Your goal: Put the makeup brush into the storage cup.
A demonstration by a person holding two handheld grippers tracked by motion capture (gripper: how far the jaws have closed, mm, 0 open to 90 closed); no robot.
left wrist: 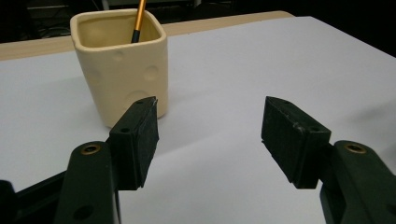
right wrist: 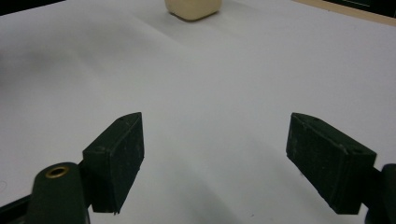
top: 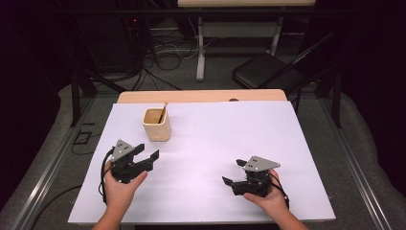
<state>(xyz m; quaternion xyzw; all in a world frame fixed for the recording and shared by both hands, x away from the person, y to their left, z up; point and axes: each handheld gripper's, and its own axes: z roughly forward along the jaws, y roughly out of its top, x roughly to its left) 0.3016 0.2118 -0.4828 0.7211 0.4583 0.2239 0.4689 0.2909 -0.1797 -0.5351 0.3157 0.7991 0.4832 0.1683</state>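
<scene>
Cup point(top: 157, 124) is the likely target: cream, squarish, rounded corners, upright on the white sheet point(top: 215, 143) toward the far left of the table. A thin stick point(top: 163, 113) with an orange shaft and dark lower part leans in it, top poking above the rim.

Risks, as I judge them:
- Cup looks light and tall for its base. Clip it with one pad of your left gripper point(top: 147, 154) on approach and it will likely slide or tip.
- The stick leans toward one corner; brush it from above and it could lever the cup over or flick out.
- Glossy, dimpled walls, so a pinch near the rim may slip. Go lower on the body.
- The sheet may creep if you drag anything across it.

Positions: left gripper has jaws spread wide, nothing between them; cup sits just ahead and off to its left-jaw side, near but not touching. Right gripper point(top: 231, 172) also spread wide and empty, resting low at the near right, well apart from the cup, which stands far ahead of it.
</scene>
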